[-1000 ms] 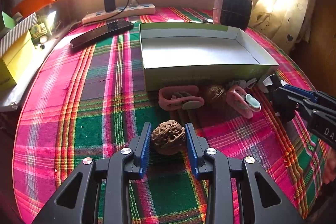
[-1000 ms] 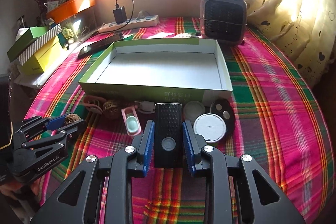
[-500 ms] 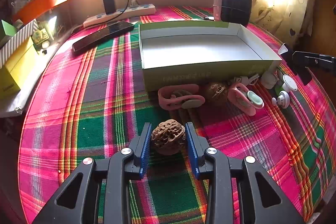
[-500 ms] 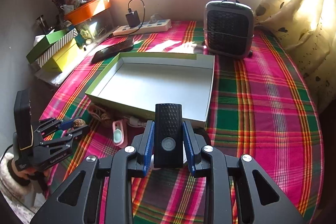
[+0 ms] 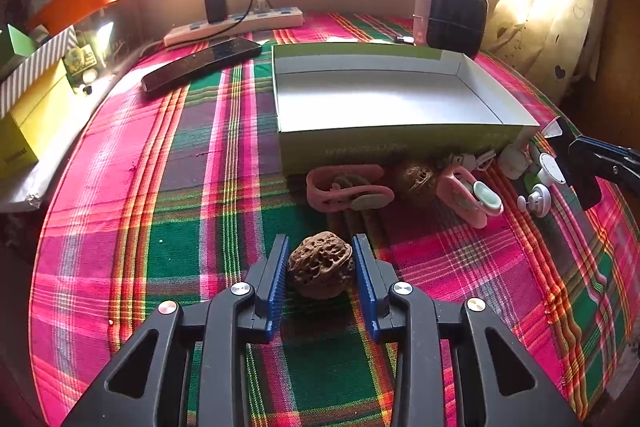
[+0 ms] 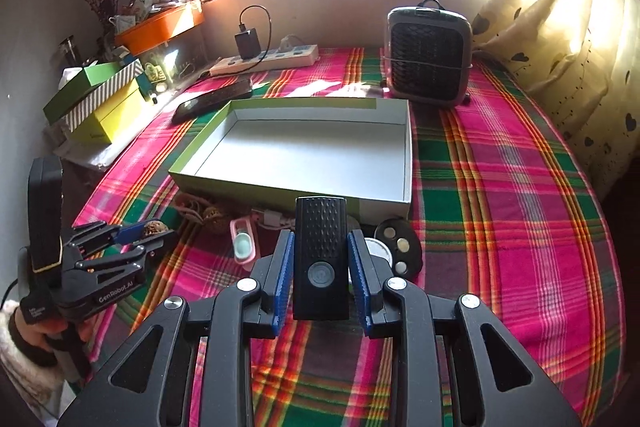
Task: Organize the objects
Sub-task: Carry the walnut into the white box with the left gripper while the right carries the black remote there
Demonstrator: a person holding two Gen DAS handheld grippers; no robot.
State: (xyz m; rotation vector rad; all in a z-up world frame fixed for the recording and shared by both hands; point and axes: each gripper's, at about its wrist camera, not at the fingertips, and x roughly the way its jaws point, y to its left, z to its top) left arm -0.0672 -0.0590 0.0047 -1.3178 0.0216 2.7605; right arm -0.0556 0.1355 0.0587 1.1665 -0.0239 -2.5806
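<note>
While the left gripper (image 5: 321, 269) fingers clamp a walnut (image 5: 320, 264), the right gripper (image 6: 321, 269) fingers pinch a black remote (image 6: 320, 259); shallow box (image 6: 280, 183) beyond both.

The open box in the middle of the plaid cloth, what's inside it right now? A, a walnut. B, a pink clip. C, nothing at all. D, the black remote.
C: the box shows only a bare white floor in both wrist views; the walnut sits in the left gripper, the black remote in the right gripper, and the pink clip lies on the cloth outside the front wall.
</note>
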